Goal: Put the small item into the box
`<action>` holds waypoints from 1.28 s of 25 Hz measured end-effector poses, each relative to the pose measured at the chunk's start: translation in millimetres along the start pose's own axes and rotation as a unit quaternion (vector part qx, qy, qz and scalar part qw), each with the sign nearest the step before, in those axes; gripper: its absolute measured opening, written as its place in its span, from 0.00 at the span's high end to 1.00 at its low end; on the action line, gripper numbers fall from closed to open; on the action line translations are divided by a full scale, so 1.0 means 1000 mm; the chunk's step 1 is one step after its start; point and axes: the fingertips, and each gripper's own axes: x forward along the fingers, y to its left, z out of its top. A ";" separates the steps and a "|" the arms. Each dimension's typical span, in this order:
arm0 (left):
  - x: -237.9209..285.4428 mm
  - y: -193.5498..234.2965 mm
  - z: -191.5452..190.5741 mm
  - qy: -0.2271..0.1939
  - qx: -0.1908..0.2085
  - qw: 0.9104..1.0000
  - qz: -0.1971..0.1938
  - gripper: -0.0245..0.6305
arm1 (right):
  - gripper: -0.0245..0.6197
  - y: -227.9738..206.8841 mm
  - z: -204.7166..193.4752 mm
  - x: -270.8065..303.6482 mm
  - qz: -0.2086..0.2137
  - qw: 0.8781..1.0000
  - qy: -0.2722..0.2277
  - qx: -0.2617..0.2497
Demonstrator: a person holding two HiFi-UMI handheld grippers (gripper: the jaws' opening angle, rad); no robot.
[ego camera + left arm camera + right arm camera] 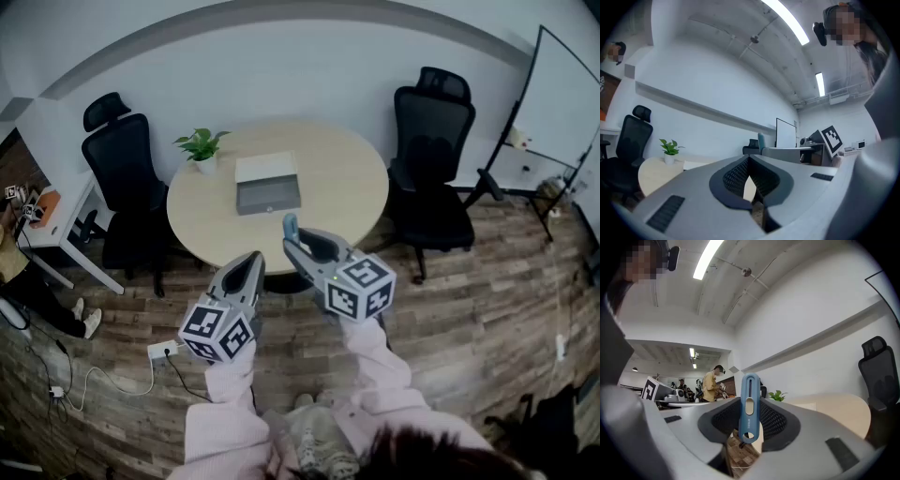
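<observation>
A grey box with its white lid raised stands on the round beige table. The small item is a slim blue utility-knife-like tool, upright in my right gripper, which is shut on it short of the table's near edge. In the right gripper view the blue tool stands between the dark pads. My left gripper is beside it, lower left, over the floor. Its jaws are together with nothing between them, as the left gripper view also shows.
A potted plant sits at the table's left rim. Black office chairs stand left and right of the table. A whiteboard is at the far right, a white desk at the left, and a power strip lies on the wood floor.
</observation>
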 end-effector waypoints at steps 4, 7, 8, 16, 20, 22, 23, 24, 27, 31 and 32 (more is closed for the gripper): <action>0.006 -0.002 -0.002 0.001 -0.001 1.000 0.000 0.95 | 0.75 -0.006 -0.002 -0.002 0.000 1.000 0.003 0.001; 0.010 -0.003 -0.003 0.002 -0.003 1.000 0.001 0.95 | 0.75 -0.011 -0.004 -0.003 0.000 1.000 0.006 0.004; 0.011 -0.004 -0.004 0.003 -0.003 1.000 0.001 0.95 | 0.75 -0.013 -0.004 -0.003 0.001 1.000 0.007 0.005; 0.019 -0.003 -0.012 0.010 -0.007 1.000 0.005 0.95 | 0.75 -0.025 -0.012 -0.001 0.002 1.000 0.012 0.023; 0.022 0.000 -0.017 0.012 -0.012 1.000 0.009 0.95 | 0.75 -0.029 -0.018 0.001 0.005 0.999 0.022 0.025; 0.026 0.000 -0.020 0.014 -0.015 1.000 0.010 0.95 | 0.75 -0.033 -0.022 0.002 0.005 0.999 0.027 0.028; 0.028 0.000 -0.021 0.015 -0.016 1.000 0.010 0.95 | 0.75 -0.035 -0.023 0.002 0.006 0.999 0.028 0.030; 0.030 0.001 -0.022 0.015 -0.018 1.000 0.010 0.95 | 0.75 -0.037 -0.024 0.003 0.006 0.999 0.029 0.031; 0.036 0.001 -0.025 0.013 -0.026 1.000 0.009 0.95 | 0.75 -0.044 -0.025 0.004 0.009 0.999 0.032 0.031; 0.043 0.001 -0.027 0.013 -0.025 1.000 0.012 0.95 | 0.75 -0.052 -0.026 0.005 0.012 0.999 0.035 0.032; 0.044 0.002 -0.027 0.013 -0.025 1.000 0.014 0.95 | 0.75 -0.053 -0.027 0.006 0.014 0.999 0.036 0.032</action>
